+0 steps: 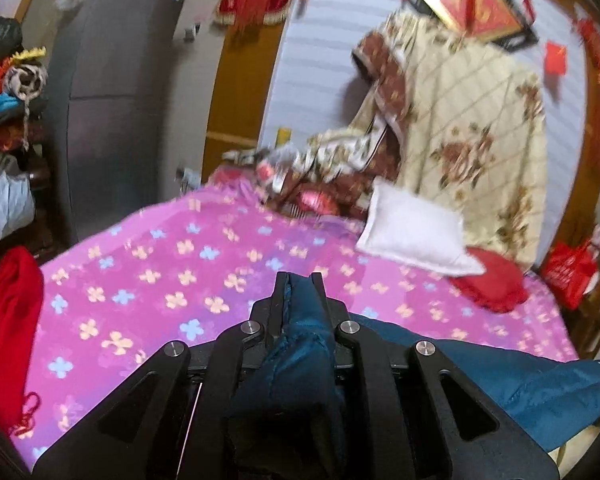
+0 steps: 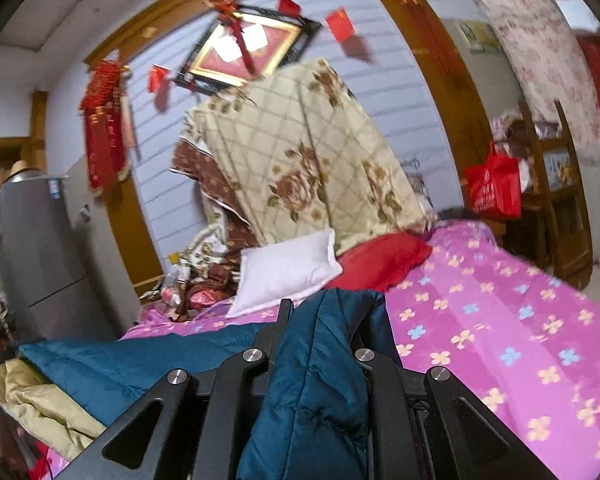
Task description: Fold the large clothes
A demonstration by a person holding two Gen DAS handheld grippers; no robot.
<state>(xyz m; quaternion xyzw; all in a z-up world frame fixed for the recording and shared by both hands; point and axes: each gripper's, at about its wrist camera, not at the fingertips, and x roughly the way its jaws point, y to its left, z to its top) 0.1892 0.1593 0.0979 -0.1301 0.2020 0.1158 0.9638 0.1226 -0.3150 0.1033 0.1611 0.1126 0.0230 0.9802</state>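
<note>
Left gripper [image 1: 299, 280]: we see its jaws clamped on a bunched fold of the teal jacket [image 1: 520, 384]; cloth fills the gap between the fingers and trails off to the right over the bed edge. Right gripper [image 2: 332, 304]: we see it clamped on another part of the jacket [image 2: 312, 392] too; the quilted fabric drapes over its fingers and hides the right one, then runs left with a tan lining [image 2: 40, 404] showing beneath. So we have the jacket held between both grippers, at the near edge of the bed.

Beyond, the pink sheet [image 1: 160, 280] with flower print covers the bed. A white pillow [image 1: 412, 232] lies further back, touching a red cushion [image 1: 492, 284] beside it. A cream floral quilt [image 1: 472, 152] is piled upright against the wall behind them. In the left view, a red garment [image 1: 8, 328] lies at the bed's left edge, and a grey fridge [image 1: 112, 80] stands beyond it. A red bag [image 2: 494, 190] hangs on a wooden chair [image 2: 556, 200], right of the bed. Both views are motion-blurred.
</note>
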